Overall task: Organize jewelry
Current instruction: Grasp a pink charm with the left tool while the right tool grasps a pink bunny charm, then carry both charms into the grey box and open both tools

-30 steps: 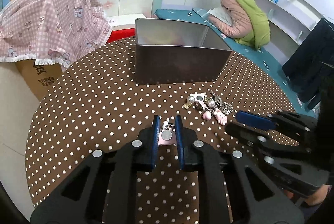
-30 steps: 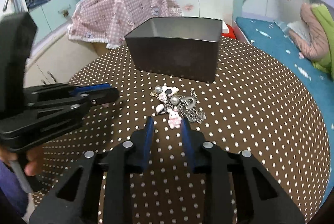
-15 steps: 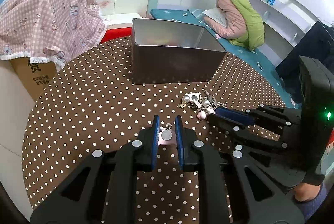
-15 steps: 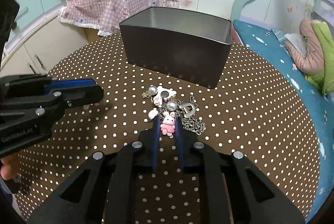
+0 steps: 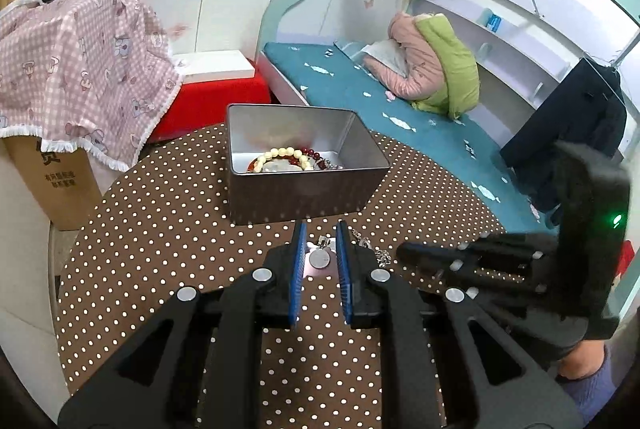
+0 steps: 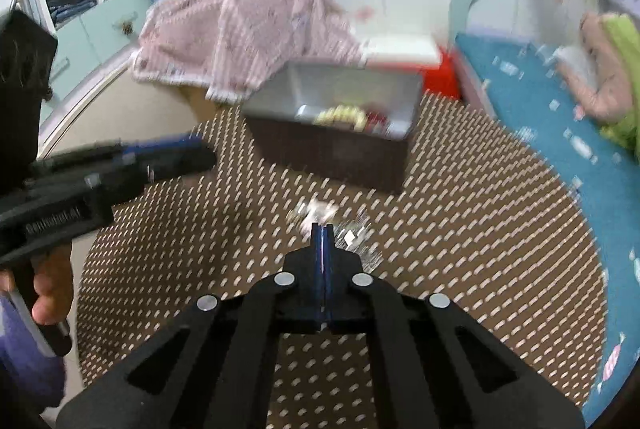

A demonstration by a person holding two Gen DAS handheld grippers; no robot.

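Observation:
My left gripper (image 5: 321,229) is shut on a small pink piece with a silver disc (image 5: 319,259) and hangs above the brown dotted table (image 5: 160,229). From the right wrist it shows side-on as the left gripper (image 6: 196,155). The open metal tin (image 5: 308,189) stands just behind, with a beaded bracelet (image 5: 280,153) in it. In the blurred right wrist view my right gripper (image 6: 322,229) has its jaws fully together at the jewelry pile (image 6: 316,212). Whether a thin chain is pinched there, I cannot tell. A silver chain (image 5: 376,255) lies by the right gripper (image 5: 404,253).
The round table's edge (image 6: 568,213) drops to a teal bed (image 5: 360,89) on the right. Behind the tin (image 6: 332,149) sit a red box (image 5: 216,97) and a cardboard box under pink checked cloth (image 5: 60,77). A person's hand (image 6: 48,293) grips the left tool.
Both grippers have risen, so the tin's inside now shows. The right jaws went from apart around a pink bunny charm to fully together. The left still holds the pink piece.

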